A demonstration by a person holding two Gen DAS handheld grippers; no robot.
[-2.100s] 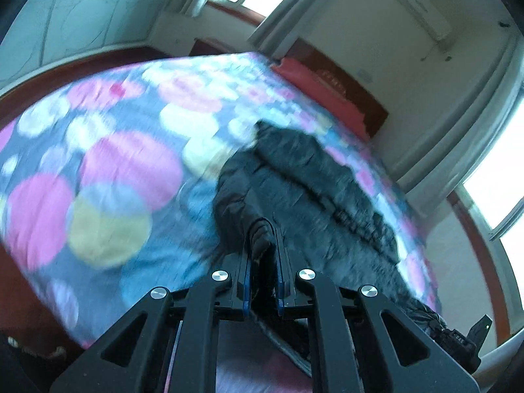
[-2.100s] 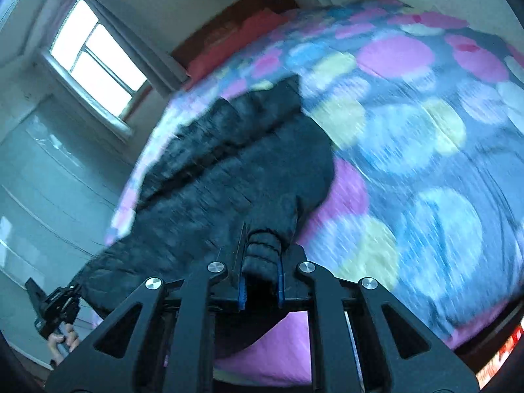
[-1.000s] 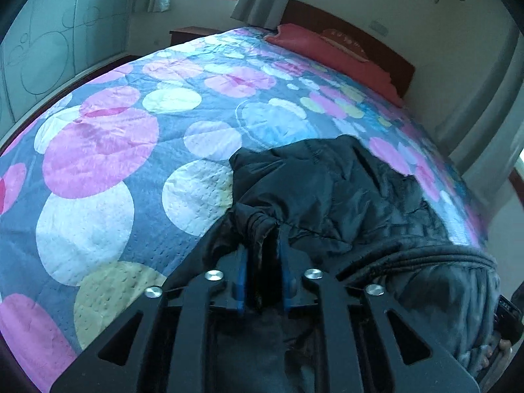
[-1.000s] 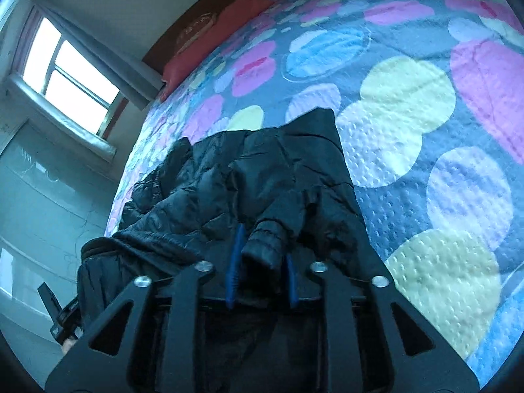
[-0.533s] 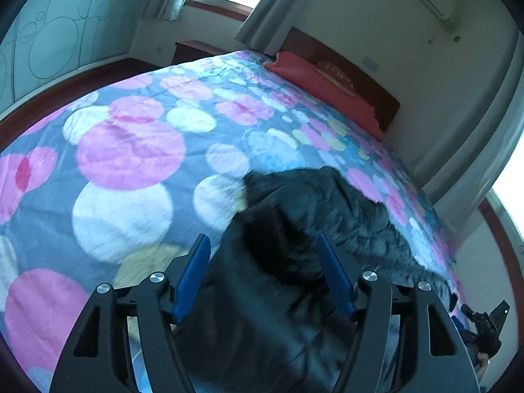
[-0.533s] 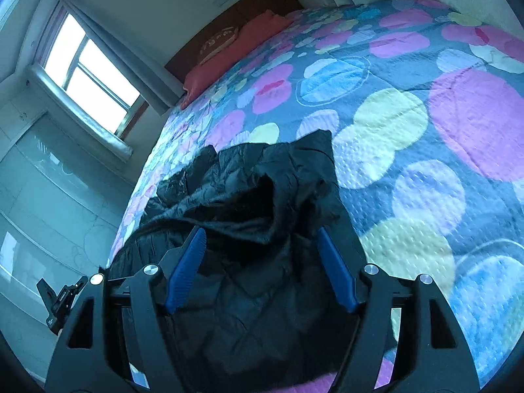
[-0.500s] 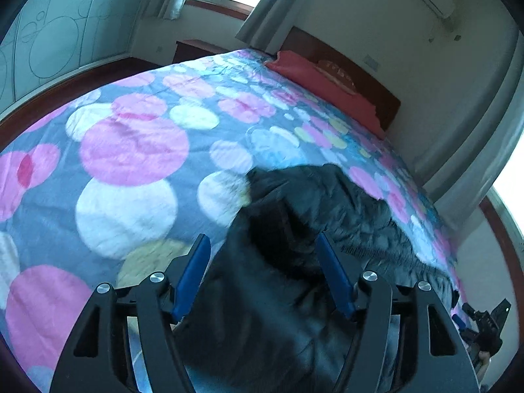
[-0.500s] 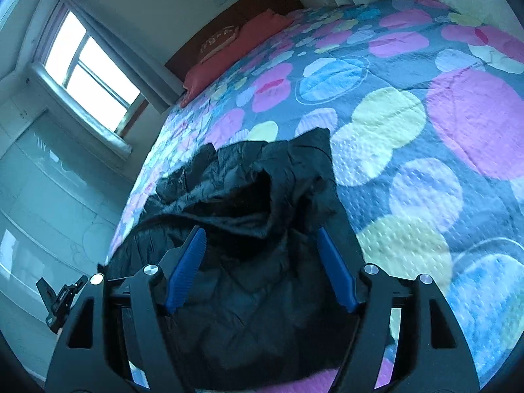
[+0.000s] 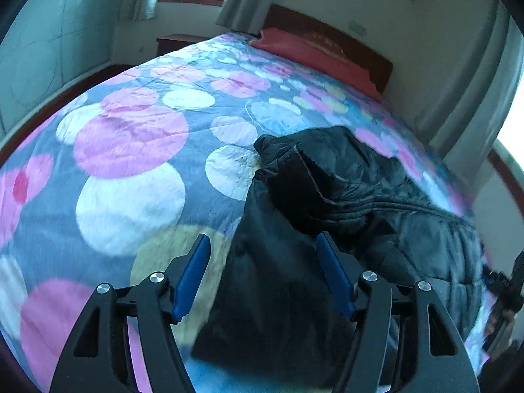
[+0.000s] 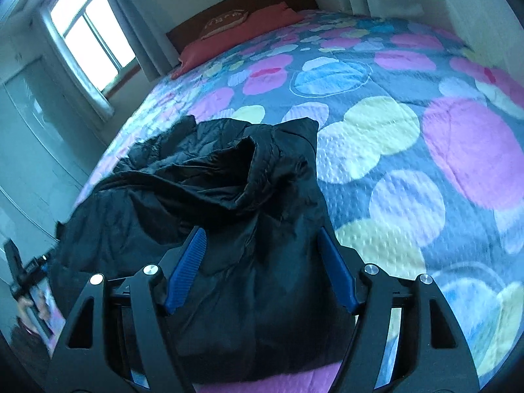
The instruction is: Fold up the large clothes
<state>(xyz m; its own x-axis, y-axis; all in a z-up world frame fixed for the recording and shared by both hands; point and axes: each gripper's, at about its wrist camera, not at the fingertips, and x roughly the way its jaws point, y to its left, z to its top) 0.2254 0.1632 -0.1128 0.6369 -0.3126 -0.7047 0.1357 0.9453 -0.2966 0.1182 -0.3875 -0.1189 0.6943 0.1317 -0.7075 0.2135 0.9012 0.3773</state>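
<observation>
Both blue-padded fingers [image 9: 191,275] of the left gripper [image 9: 263,273] stand spread wide with nothing pinched between them, hovering over the near edge of the black padded jacket [image 9: 327,196]. On the right gripper [image 10: 263,267] the 2 fingers [image 10: 186,268] are likewise splayed apart and grip nothing, with the jacket [image 10: 229,196] lying under and beyond them. That jacket rests on the bed's quilt [image 9: 131,137], a grey-blue cover printed with pink, white, yellow and blue circles, close to the foot end of the bed. Part of the garment is doubled over on itself, so a bunched ridge of fabric runs across its middle, and a rumpled, open fold stands up near its far edge in the right wrist view. At the head of the bed lies a red pillow [image 10: 239,29] against a dark wooden headboard [image 9: 327,36], and a bright window [image 10: 88,29] with grey curtains shows to the side.
</observation>
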